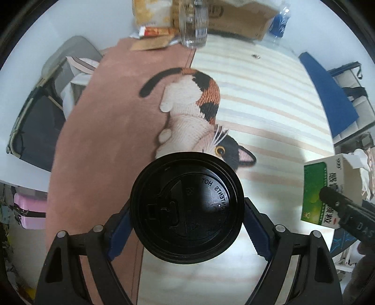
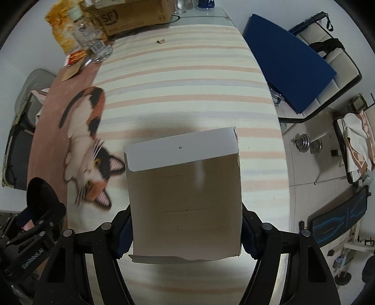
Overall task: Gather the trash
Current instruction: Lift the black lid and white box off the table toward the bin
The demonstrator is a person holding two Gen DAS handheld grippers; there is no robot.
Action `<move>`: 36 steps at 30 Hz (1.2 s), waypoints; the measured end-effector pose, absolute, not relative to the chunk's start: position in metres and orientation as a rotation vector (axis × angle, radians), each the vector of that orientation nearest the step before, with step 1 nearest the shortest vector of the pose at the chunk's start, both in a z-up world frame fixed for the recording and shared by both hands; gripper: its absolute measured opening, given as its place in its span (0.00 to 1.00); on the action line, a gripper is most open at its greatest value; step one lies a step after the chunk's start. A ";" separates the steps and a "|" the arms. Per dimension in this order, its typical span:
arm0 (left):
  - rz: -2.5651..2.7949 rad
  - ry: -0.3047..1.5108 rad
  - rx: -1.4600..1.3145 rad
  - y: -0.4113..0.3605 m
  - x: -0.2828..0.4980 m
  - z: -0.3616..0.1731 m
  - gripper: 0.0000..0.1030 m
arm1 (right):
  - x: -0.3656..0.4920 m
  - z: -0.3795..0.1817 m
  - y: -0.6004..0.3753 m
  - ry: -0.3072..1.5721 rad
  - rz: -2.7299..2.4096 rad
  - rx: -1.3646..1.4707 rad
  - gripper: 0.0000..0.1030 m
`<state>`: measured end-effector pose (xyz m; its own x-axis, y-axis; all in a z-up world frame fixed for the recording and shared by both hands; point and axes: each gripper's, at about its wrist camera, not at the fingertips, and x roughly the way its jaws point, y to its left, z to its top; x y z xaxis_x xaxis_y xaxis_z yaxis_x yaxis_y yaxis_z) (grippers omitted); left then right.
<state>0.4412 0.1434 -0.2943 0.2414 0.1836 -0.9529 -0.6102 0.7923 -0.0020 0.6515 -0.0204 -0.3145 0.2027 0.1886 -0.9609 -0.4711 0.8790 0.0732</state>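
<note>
Above the striped cloth [image 2: 187, 77], left tongs [image 1: 187, 220] grip a lidded cup [image 1: 186, 204], right tongs [image 2: 186, 225] a carton [image 2: 185, 201].

Long table under a striped cream-and-peach cloth [image 2: 187, 77] printed with a calico cat [image 1: 194, 112], brown cardboard shipping box [image 2: 138, 16] at the far end. Pale tiled floor [image 2: 311, 169] to the right, with what looks like a metal dumbbell [image 2: 309, 144].

Left gripper [image 1: 187, 231] — blue-padded jaws clamped on a black plastic-lidded cup [image 1: 186, 204]. Right gripper [image 2: 186, 232] — jaws pinching an open cardboard carton [image 2: 185, 194], held aloft.
</note>
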 end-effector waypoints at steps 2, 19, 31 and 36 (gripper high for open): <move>0.554 1.192 -0.411 0.145 0.438 -0.289 0.83 | 0.634 -0.306 -0.031 1.282 0.472 -0.245 0.73; 0.323 1.074 -0.389 0.063 0.223 -0.248 0.83 | 0.341 -0.258 -0.175 1.208 0.390 -0.075 0.73; 0.176 1.363 -0.457 0.014 0.062 -0.355 0.83 | 0.107 -0.365 -0.273 1.464 0.294 0.059 0.73; 0.161 1.452 -0.485 -0.001 0.055 -0.433 0.83 | 0.086 -0.454 -0.283 1.573 0.286 0.105 0.73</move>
<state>0.0549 -0.0005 -0.4325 0.1279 -0.1832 -0.9747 -0.3920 0.8934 -0.2194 0.0861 -0.2827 -0.4537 -0.0270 0.2448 -0.9692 -0.1116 0.9628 0.2463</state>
